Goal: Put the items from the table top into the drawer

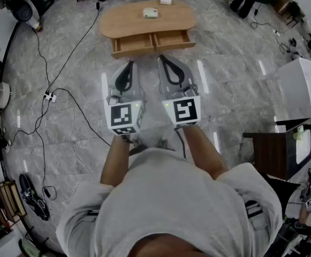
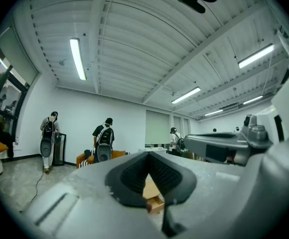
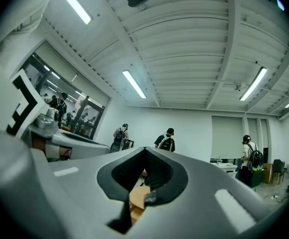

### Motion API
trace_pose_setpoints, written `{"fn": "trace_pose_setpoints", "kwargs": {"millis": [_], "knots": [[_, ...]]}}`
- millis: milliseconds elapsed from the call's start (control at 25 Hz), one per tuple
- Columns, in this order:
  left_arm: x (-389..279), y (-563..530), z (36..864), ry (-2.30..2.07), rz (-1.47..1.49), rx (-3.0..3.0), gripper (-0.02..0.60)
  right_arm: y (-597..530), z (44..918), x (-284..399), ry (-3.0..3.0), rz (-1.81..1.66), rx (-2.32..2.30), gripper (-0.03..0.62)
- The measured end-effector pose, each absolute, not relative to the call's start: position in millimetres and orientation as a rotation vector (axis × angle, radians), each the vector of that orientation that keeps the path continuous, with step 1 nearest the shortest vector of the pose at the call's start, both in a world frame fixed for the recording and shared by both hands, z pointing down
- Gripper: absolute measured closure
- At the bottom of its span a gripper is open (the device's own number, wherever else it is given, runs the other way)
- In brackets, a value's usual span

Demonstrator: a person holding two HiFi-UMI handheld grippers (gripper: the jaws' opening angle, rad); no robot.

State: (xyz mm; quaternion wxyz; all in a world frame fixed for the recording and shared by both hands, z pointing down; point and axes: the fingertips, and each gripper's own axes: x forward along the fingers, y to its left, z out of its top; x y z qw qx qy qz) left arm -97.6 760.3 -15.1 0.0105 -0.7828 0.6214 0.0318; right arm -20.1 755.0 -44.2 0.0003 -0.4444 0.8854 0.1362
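Note:
A light wooden oval table (image 1: pixel 128 20) stands on the floor some way ahead of me. Its two front drawers, left (image 1: pixel 135 44) and right (image 1: pixel 172 38), are pulled open. On the top lie a white and green item (image 1: pixel 151 13) and a small white item (image 1: pixel 166 0). My left gripper (image 1: pixel 129 65) and right gripper (image 1: pixel 162 59) are held side by side short of the table, pointing at it, both shut with nothing between the jaws. A slice of the table (image 2: pixel 152 193) shows behind the closed left jaws, and the table (image 3: pixel 137 195) shows likewise behind the right jaws.
Black cables and a power strip (image 1: pixel 50 96) run over the marble floor at the left. A white cabinet (image 1: pixel 305 79) and a dark cabinet (image 1: pixel 275 150) stand at the right. Shoes (image 1: pixel 33 197) lie at lower left. People with backpacks (image 2: pixel 103 139) stand in the background.

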Motion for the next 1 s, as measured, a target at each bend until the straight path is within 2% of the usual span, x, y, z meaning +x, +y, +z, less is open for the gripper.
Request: {"fn": "trace_pose_setpoints", "kwargs": {"millis": [400,880,1000], "knots": [[-83.1,742.7,-17.0,1.942,0.031,-2.422,0.561,746.6,-39.7,9.0,2.773,0.392,-1.421,0.588],[-15.8,707.8,-1.0,1.902,-0.005,-2.478,0.561,709.0,-18.6,68.5,2.756,0.315,-1.457,0.586],[-9.4,680.8,22.2,1.922,-0.058,-2.523,0.561,678.2,6.7,74.5,2.801,0.191,-1.501,0.586]]}}
